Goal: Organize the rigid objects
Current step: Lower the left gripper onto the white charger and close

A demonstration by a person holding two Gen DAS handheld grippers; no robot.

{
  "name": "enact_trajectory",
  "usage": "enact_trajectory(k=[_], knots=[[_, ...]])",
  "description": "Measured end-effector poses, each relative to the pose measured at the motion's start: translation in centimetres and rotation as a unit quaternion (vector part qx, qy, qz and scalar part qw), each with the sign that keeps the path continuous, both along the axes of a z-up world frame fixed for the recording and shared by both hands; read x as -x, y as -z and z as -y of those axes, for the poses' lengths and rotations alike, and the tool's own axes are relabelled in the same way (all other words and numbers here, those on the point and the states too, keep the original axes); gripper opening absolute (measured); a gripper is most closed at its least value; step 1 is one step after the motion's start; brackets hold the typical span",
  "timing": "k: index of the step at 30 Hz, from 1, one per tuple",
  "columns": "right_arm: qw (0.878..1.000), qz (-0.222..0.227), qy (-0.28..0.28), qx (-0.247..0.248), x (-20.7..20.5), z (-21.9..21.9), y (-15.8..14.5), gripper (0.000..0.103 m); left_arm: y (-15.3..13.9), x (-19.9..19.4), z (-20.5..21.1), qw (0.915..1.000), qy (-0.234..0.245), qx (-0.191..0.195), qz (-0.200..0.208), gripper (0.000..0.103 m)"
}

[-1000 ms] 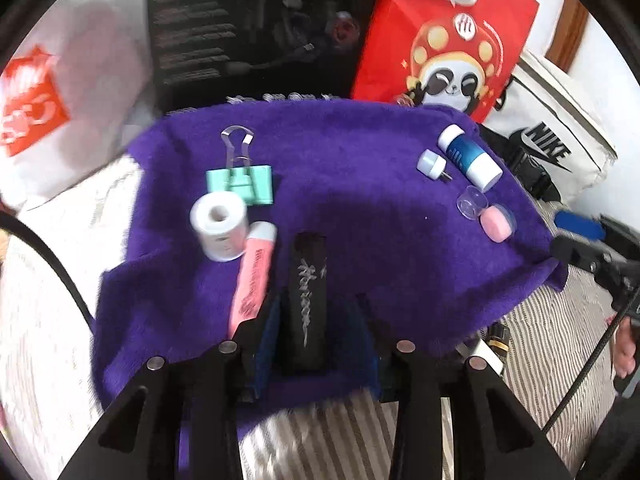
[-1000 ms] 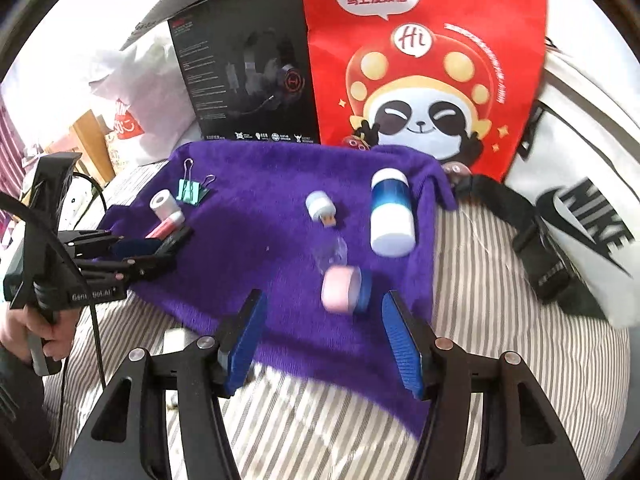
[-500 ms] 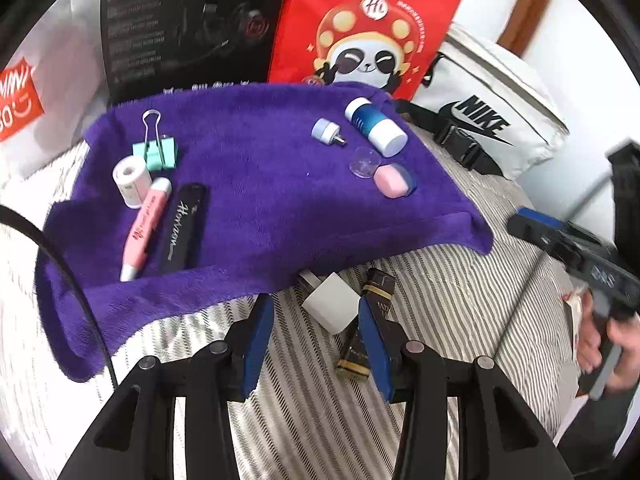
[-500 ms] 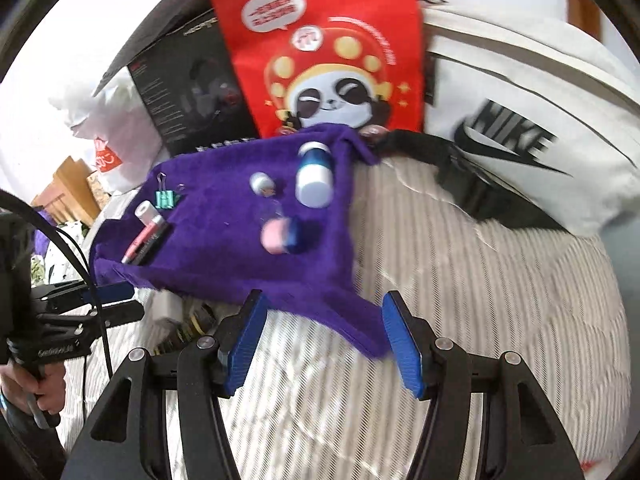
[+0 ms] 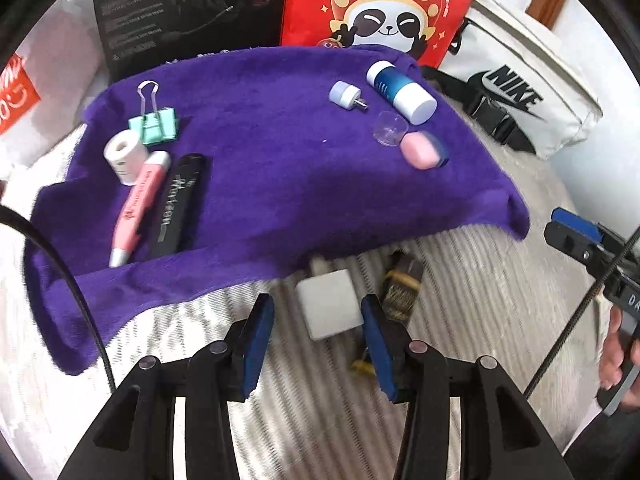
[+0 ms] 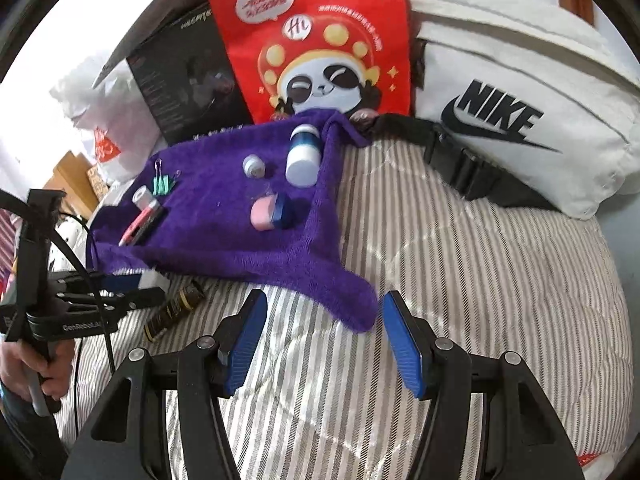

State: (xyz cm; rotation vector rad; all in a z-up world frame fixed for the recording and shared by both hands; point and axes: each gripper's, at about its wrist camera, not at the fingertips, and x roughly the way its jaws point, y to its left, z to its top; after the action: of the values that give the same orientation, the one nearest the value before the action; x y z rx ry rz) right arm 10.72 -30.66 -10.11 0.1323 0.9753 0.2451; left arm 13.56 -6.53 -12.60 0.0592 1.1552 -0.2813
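A purple towel (image 5: 260,152) lies on the striped bed. On its left sit a green binder clip (image 5: 154,126), a white roll (image 5: 123,155), a pink pen (image 5: 140,206) and a black case (image 5: 178,204). On its right sit a blue-white bottle (image 5: 400,91), a small cap (image 5: 344,94), a clear lid (image 5: 390,129) and a pink-blue case (image 5: 422,150). My left gripper (image 5: 316,334) is open around a white cube charger (image 5: 330,309) on the bed; a black-gold tube (image 5: 400,288) lies beside it. My right gripper (image 6: 324,344) is open and empty over the towel's corner (image 6: 352,300).
A red panda bag (image 6: 316,40), a black headset box (image 5: 188,4) and a white Nike bag (image 6: 520,120) stand behind the towel. A white plastic bag (image 5: 24,80) is at the left. The striped bedding (image 6: 460,280) spreads to the right.
My left gripper let go of the black case on the towel, pulled back and came over the white charger. My right gripper swung back and right, away from the pink-blue case.
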Motion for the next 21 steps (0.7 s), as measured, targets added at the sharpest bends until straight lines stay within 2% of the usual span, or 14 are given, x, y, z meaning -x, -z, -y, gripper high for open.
enact_trajectory(k=[6, 10, 14, 21], knots=[[1.0, -0.014, 0.0, -0.013, 0.0, -0.5, 1.2, 0.06, 0.4, -0.6, 0.9, 1.0, 0.003, -0.009, 0.002, 0.041], [1.0, -0.019, -0.005, -0.01, 0.3, -1.0, 1.6, 0.06, 0.4, -0.9, 1.4, 0.9996, 0.006, -0.023, 0.012, 0.027], [1.0, -0.027, -0.006, -0.008, 0.7, -1.5, 1.9, 0.06, 0.3, -0.4, 1.0, 0.9994, 0.018, -0.022, 0.018, 0.027], [0.999, -0.03, -0.031, -0.006, 1.4, -4.6, 1.6, 0.06, 0.1, 1.3, -3.7, 0.9992, -0.018, -0.024, 0.024, 0.027]])
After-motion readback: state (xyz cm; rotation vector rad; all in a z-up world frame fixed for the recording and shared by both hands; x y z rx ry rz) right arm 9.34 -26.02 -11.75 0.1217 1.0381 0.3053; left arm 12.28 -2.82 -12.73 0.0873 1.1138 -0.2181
